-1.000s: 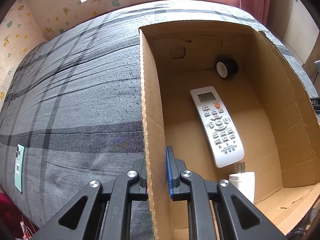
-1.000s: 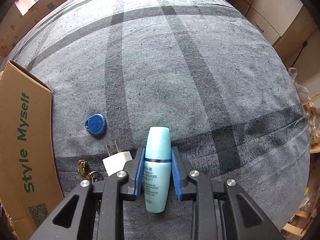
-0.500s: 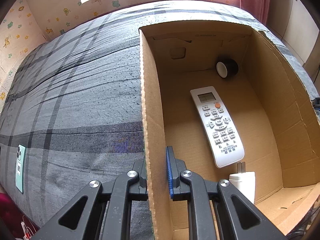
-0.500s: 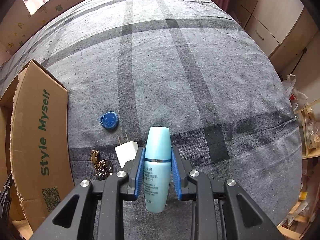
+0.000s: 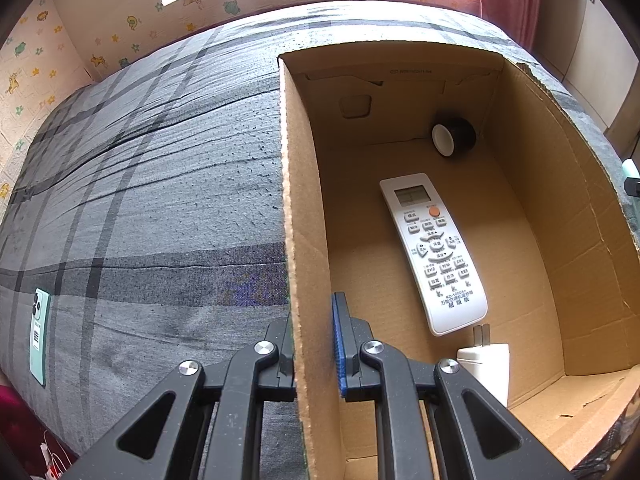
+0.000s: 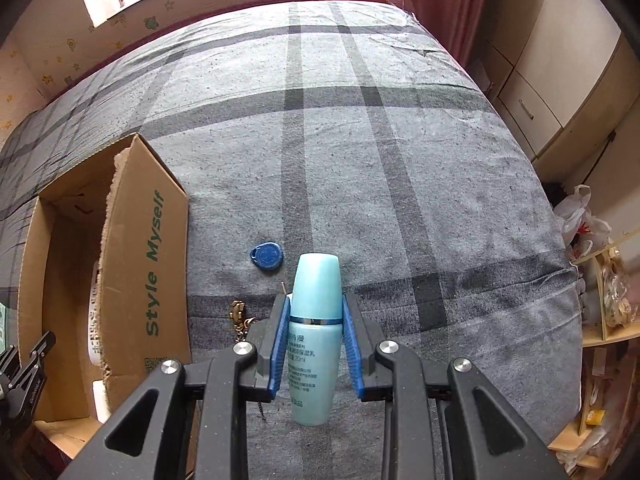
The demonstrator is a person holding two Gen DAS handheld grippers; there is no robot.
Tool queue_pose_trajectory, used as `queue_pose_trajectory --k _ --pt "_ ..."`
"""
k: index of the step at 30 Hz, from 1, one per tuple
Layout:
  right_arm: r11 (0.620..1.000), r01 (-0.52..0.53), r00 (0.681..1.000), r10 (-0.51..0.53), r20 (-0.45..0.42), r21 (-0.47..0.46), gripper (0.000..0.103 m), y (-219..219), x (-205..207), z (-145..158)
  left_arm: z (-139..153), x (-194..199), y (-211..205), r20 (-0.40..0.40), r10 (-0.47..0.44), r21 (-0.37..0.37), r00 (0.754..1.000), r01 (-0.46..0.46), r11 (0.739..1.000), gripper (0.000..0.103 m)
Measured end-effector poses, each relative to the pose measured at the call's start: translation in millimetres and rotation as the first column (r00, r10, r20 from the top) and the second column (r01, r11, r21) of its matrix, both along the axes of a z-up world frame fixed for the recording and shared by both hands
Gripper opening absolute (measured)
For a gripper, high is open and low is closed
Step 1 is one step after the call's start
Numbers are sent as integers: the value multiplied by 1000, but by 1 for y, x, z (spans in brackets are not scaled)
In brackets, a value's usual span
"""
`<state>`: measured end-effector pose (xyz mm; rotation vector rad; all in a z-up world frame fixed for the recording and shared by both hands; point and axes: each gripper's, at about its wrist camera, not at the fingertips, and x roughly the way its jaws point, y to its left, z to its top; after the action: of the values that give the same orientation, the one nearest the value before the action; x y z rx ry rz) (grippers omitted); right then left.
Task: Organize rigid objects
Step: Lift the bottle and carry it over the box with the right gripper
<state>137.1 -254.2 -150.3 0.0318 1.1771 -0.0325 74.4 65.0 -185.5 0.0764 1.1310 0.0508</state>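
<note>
The left gripper (image 5: pixel 316 344) straddles the left wall of the cardboard box (image 5: pixel 304 240), one finger outside on the bedspread side, the other inside, jaws narrow and pinching that wall. My read: it's bracing the box so it can't slide on the soft grey plaid bedspread (image 5: pixel 160 184) while things go in. Inside, a white air-conditioner remote (image 5: pixel 434 252) lies face up along the floor, a black roll of tape (image 5: pixel 454 136) sits in the far right corner, and a white plug adapter (image 5: pixel 486 368) rests at the near end, just beyond the remote's bottom edge.

Over on the right, the right gripper (image 6: pixel 316 344) has its blue pads clamped on a lotion bottle (image 6: pixel 316 332), held off the bed with its cap pointing away from the camera. That grip sits right around the seam between cap and body, which looks like a secure waist to squeeze.

The bottle itself: pale turquoise, smooth and glossy, a rounded cap slightly darker than the body, a thin dark band at the join, small printed text down the front. Rigid plastic, by the look of it.

The box is to the left here, its open top in view, green "Style Myself" lettering on the side. On the bedspread beyond the bottle lie a blue key fob (image 6: pixel 267 255) and a bunch of keys (image 6: pixel 239 318), both between gripper and box. Far left in the left view, a mint-green phone (image 5: pixel 39 336) lies near the bed's edge.
</note>
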Motion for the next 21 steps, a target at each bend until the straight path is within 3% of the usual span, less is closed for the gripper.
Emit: queue_pose_trajectory --k 12,21 --pt "992 -127 989 126 78 0 27 54 -4 48 0 0 -1 1 -2 0 1000 2 1000 14" --pt "974 -226 969 222 103 29 27 102 -10 63 0 0 0 1 -2 -3 1000 2 1000 14"
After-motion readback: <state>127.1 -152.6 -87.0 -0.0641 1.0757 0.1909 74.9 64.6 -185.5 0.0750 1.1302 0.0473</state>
